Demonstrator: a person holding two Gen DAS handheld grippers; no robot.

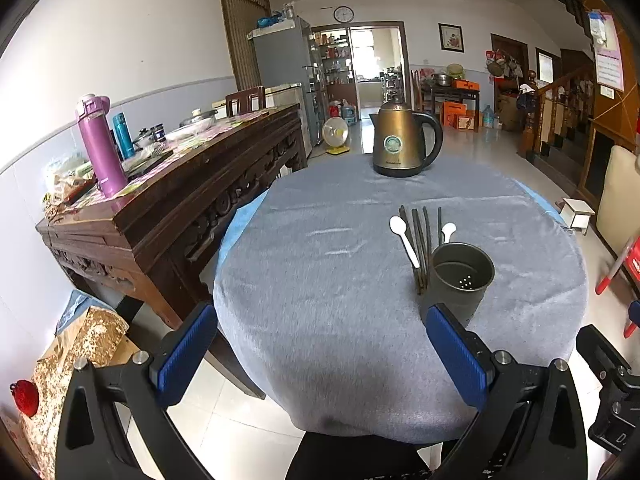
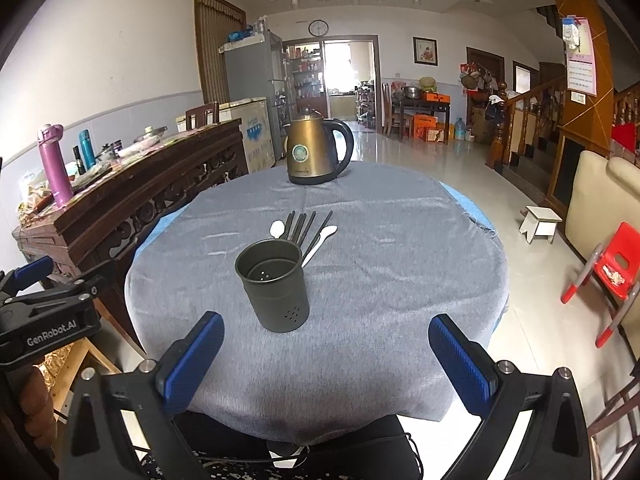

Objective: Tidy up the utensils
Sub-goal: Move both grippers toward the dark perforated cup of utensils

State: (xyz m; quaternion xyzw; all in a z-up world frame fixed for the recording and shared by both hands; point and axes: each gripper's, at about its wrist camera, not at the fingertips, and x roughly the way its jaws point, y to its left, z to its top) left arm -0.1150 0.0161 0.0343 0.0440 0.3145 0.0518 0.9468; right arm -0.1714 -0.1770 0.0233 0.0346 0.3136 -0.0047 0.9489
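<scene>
Tongs on both sides stand wide, holding nothing: the left tongs (image 1: 320, 352) and the right tongs (image 2: 326, 360) hover at the near edge of the round counter (image 2: 380, 320), which is draped in grey cloth.

Nearest task item is the dark grey perforated metal utensil holder (image 2: 276, 288), upright and empty as far as its interior shows. From the right tongs it lies ahead and slightly left of centre. From the left tongs it lies ahead and to the right, just past the right finger (image 1: 460, 356).

Directly behind the holder, flat on the cloth, lie the dark chopsticks (image 2: 302, 226), bundled side by side. Their long axes run roughly away from the tongs, near ends close to the holder. One white plastic spoon (image 2: 277, 229) lies at the left of the bundle, a second white plastic spoon (image 2: 320, 242) at the right, handles pointing toward the holder.

Judgement: the right tongs are the better aligned, but the holder stands between them and the utensils. An approach over or around it is required, with the grip set across a utensil's long axis.

Farther back stands a bronze-coloured electric kettle (image 2: 316, 152), well apart from the utensils. A carved dark wooden sideboard (image 2: 132, 200) stands beside the counter at left.
</scene>
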